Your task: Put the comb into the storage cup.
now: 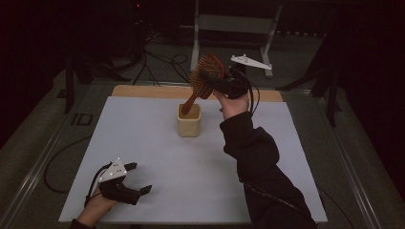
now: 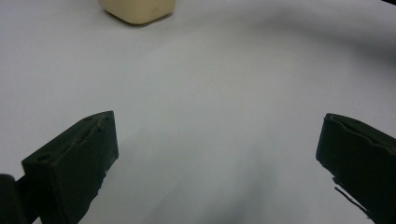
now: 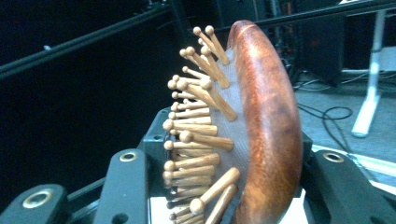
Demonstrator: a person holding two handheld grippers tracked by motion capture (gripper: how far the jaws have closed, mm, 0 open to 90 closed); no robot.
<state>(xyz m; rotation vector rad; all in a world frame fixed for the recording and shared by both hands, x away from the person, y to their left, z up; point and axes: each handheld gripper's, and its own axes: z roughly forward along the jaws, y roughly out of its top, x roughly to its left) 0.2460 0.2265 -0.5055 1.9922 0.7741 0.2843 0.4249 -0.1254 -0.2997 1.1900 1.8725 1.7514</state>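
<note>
Wooden hairbrush (image 1: 206,76) is held up over the white surface (image 1: 191,157), above a cream square cup (image 1: 188,120) standing near the surface's far middle. The brush's long axis is tilted: head up and toward the far right, handle pointing down and to the near left, with the handle tip at or just inside the cup's mouth; actual contact with the cup can't be judged. Right gripper (image 1: 224,82) has its jaws clamped on the brush head, one on each side; the right hand (image 1: 232,102) is raised, dark sleeve below it. In the right gripper view the hairbrush (image 3: 252,130) stands edge-on between the jaws, reddish wood back toward the right, wooden pins sticking out to the left. Left gripper (image 1: 134,179) rests low at the near left of the surface, jaws spread wide with nothing between them, well apart from the cup. In the left gripper view, bare surface (image 2: 210,116) lies between the jaws and the cup (image 2: 137,9) sits at the top edge.
</note>
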